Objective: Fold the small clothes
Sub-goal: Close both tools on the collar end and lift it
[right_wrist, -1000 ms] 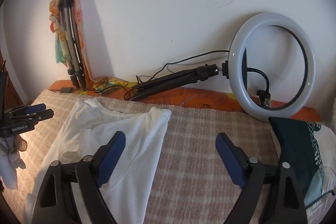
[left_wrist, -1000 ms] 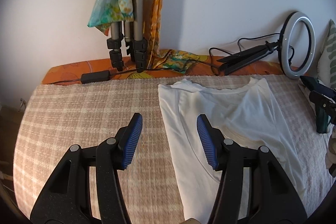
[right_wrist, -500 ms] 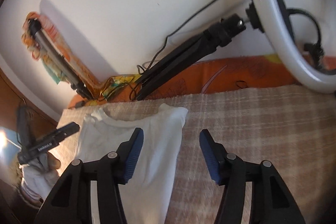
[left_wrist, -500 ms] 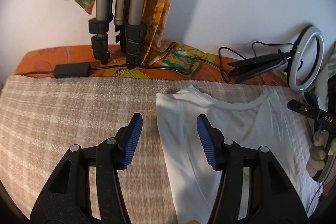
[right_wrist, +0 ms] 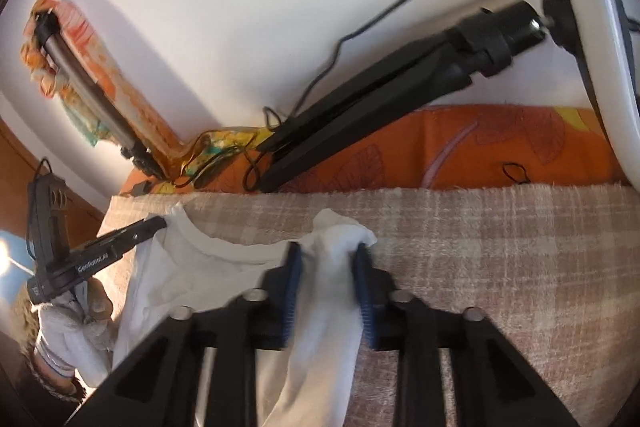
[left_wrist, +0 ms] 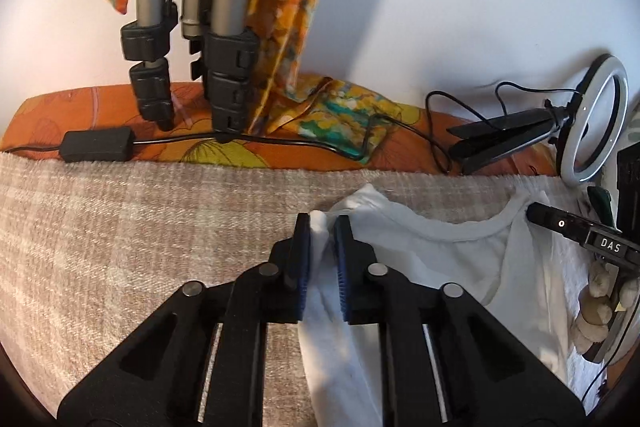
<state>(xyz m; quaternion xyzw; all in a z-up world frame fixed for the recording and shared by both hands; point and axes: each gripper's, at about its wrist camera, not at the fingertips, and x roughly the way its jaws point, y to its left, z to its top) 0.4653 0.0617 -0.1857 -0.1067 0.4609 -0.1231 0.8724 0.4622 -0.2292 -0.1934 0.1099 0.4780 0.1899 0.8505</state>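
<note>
Left hand-held gripper (left_wrist: pixel 323 227): clenched on one shoulder corner of white T-shirt (left_wrist: pixel 440 259). Right hand-held gripper (right_wrist: pixel 326 259): clenched on the other shoulder, casing lettered "DAS". T-shirt lies near far edge of checked blanket (left_wrist: pixel 140 235); ring light (left_wrist: pixel 594 123) beyond.

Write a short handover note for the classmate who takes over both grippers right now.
Left gripper: shut on the left shoulder corner of the white T-shirt.
Right gripper: shut on the T-shirt's other shoulder corner.
The T-shirt lies neck-end toward the wall on the checked cloth.
Done: both top corners gripped.
Left: no crosswise fold shows yet; probably lift both corners and bring them toward the hem, then release.
</note>
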